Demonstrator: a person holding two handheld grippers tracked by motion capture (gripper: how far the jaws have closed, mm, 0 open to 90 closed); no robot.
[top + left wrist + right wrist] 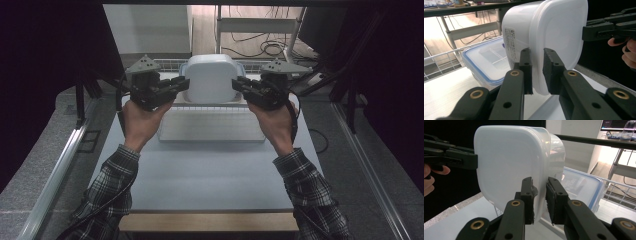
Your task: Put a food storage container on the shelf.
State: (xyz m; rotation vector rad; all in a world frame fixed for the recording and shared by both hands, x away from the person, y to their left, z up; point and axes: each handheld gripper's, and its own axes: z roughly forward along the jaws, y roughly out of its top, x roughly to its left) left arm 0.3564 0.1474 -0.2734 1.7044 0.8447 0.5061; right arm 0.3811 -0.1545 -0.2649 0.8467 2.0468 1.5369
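Gripping the white lidded container [211,78] by opposite rims, the left gripper [184,84] and right gripper [237,86] are holding it at the frame's upper centre, jaws pinched narrow on the lip (presumably for balance), above the blue-rimmed box [486,65].

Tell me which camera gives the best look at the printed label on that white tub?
The left gripper view: the label sits on the white tub's side wall, right above the left gripper, though its print is too small to read. The high view shows the tub's lid side, and the right gripper view its lid and rim.
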